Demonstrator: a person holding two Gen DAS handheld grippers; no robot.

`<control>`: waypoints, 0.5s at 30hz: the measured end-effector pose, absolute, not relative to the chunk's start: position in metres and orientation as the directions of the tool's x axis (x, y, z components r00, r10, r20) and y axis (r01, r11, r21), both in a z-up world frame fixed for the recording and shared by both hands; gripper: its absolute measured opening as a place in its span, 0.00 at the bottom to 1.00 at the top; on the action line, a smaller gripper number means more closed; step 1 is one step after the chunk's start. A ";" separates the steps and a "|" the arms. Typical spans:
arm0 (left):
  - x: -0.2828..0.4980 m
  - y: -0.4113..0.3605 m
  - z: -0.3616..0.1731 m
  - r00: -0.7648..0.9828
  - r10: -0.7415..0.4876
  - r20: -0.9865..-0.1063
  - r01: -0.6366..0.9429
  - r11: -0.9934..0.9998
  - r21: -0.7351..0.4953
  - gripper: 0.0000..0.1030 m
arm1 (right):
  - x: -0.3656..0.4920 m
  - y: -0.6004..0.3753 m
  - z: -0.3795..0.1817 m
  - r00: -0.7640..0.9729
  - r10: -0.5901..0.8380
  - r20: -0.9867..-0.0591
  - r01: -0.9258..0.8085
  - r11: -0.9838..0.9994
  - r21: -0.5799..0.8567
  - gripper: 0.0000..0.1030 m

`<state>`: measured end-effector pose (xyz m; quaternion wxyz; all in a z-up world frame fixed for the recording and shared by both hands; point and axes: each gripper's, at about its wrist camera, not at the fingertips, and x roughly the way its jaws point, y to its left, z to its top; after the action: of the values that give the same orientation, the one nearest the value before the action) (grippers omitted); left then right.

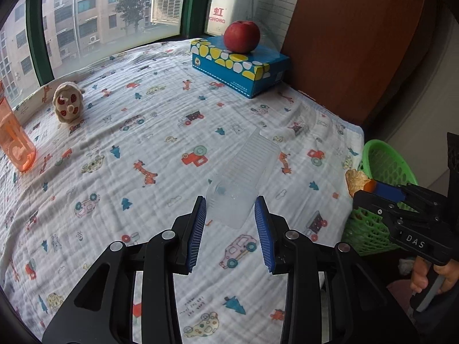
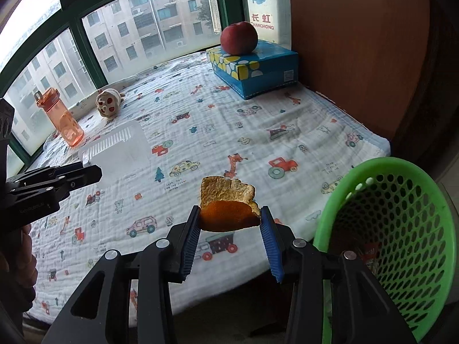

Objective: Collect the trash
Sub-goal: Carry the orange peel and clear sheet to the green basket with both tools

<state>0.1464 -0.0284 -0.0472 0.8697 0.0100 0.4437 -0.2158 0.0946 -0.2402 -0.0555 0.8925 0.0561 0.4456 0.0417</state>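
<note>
My left gripper [image 1: 231,205] is shut on a clear plastic tray [image 1: 243,177] and holds it above the patterned blanket; the tray also shows in the right wrist view [image 2: 120,152]. My right gripper [image 2: 229,215] is shut on an orange peel [image 2: 228,203] and holds it over the table's front edge, left of the green mesh basket [image 2: 401,229]. In the left wrist view the peel [image 1: 357,179] sits at the basket's rim [image 1: 373,149].
A red apple [image 1: 242,35] rests on a blue tissue box [image 1: 241,66] at the back right. An orange water bottle [image 2: 61,120] and a small plush toy [image 2: 109,103] stand near the window. A brown wooden panel [image 2: 358,43] bounds the right side.
</note>
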 end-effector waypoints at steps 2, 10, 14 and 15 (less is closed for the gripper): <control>0.140 -0.043 -0.044 0.510 -0.379 -0.772 0.408 0.897 -0.171 0.33 | 0.085 -0.253 -0.053 0.607 0.109 -0.787 0.000 0.991 0.137 0.39; 0.119 -0.100 -0.031 0.485 -0.437 -0.758 0.496 0.851 -0.173 0.33 | 0.053 -0.304 -0.046 0.628 0.041 -0.777 0.098 0.987 0.131 0.39; 0.111 -0.126 -0.026 0.471 -0.456 -0.755 0.535 0.828 -0.167 0.33 | 0.040 -0.330 -0.046 0.628 0.005 -0.778 0.147 0.981 0.124 0.39; 0.110 -0.132 -0.024 0.468 -0.460 -0.755 0.544 0.823 -0.164 0.33 | 0.037 -0.336 -0.046 0.628 -0.005 -0.778 0.158 0.980 0.121 0.39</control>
<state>0.1095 -0.1318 -0.0244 0.8552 0.0495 0.4241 -0.2936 0.0369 -0.3364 -0.0464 0.8978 0.0893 0.4289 -0.0456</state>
